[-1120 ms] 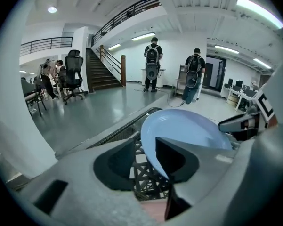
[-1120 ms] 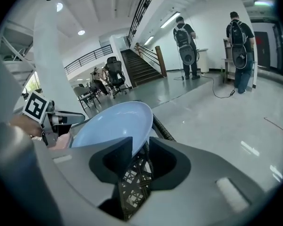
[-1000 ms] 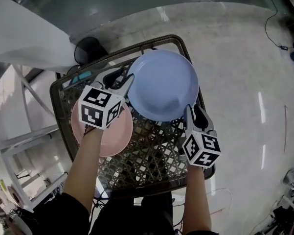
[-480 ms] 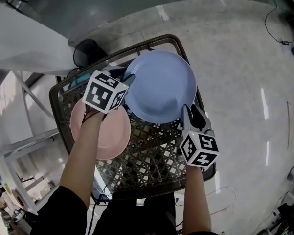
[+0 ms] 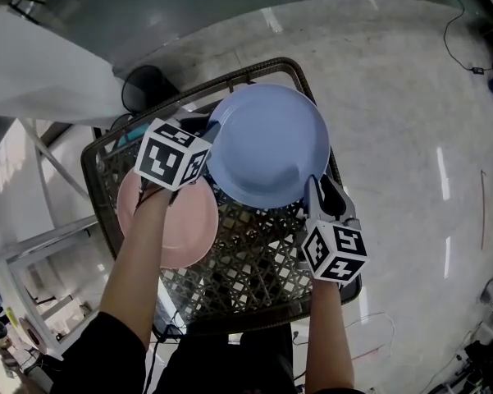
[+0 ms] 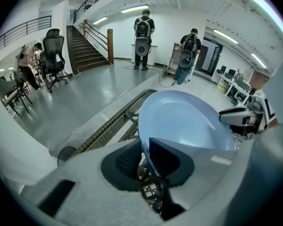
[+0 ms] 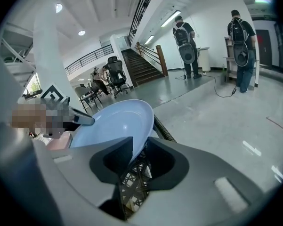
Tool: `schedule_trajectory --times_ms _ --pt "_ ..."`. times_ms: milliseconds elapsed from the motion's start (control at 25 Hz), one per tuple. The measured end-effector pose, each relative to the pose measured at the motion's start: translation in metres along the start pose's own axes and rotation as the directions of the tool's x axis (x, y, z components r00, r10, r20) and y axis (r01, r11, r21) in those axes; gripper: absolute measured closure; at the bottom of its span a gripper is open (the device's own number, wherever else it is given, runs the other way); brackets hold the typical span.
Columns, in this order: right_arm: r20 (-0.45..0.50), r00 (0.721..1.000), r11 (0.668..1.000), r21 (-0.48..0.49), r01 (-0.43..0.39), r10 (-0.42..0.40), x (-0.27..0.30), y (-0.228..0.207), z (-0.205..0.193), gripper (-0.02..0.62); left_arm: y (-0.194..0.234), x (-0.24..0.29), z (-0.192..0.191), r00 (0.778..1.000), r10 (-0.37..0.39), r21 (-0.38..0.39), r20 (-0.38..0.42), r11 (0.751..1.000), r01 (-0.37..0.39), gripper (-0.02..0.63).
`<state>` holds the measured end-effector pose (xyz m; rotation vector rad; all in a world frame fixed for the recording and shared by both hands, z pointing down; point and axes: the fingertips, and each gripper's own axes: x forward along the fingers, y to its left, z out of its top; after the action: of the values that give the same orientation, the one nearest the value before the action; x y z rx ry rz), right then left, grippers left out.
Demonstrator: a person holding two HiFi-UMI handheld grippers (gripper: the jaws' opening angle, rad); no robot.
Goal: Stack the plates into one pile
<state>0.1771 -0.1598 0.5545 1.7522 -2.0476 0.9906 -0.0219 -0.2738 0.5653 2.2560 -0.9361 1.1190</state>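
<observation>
Since the earlier frames the left gripper has sunk and tipped toward the rim of the blue plate. Its jaws have just been closing and now pinch that rim, which shows clamped between them in the left gripper view. The right gripper has not shifted.

Wire basket: bears both plates.

Blue plate: spans from the left fingers to the right fingers, above the mesh. It is round, so no long axis governs the grip.

Pink plate: lies flat in the basket, below the left fingers on the wearer's side and partly under the left wrist. It is well apart from the right fingers, so the left hand is nearer. Judged from this, the blue plate must travel toward the left gripper's side to land on it.

Right gripper jaws: spread astride the opposite rim and just been closing slightly, with no firm pinch evident.

Writing: none legible. Only black-and-white square markers appear on each marker cube.
</observation>
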Motion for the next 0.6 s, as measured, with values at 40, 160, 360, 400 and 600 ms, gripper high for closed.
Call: schedule_trajectory --times_ms 40,160,360,400,600 --pt "0.004 1.000 1.000 -0.003 0.002 -0.002 -0.001 0.001 0.002 0.486 0.000 -0.002 0.004 1.000 0.002 -0.003 0.015 1.000 -0.002 0.558" --pt "0.016 1.000 1.000 -0.011 0.006 -0.006 -0.005 0.003 0.009 0.491 0.001 -0.013 0.018 0.998 0.013 -0.001 0.058 1.000 -0.013 0.561" --pt "0.045 0.999 1.000 -0.026 -0.001 0.003 -0.014 0.010 0.022 0.500 0.001 -0.037 0.031 0.992 0.040 -0.019 0.118 0.999 -0.038 0.568" --pt "0.050 0.999 0.999 -0.033 -0.006 0.008 -0.016 0.013 0.025 0.500 0.002 -0.043 0.032 0.991 0.047 -0.023 0.127 0.999 -0.044 0.568" --pt "0.064 0.997 0.996 -0.078 -0.046 0.051 -0.020 0.040 0.040 0.500 0.015 -0.079 0.028 0.983 0.098 -0.054 0.153 0.994 -0.090 0.568"
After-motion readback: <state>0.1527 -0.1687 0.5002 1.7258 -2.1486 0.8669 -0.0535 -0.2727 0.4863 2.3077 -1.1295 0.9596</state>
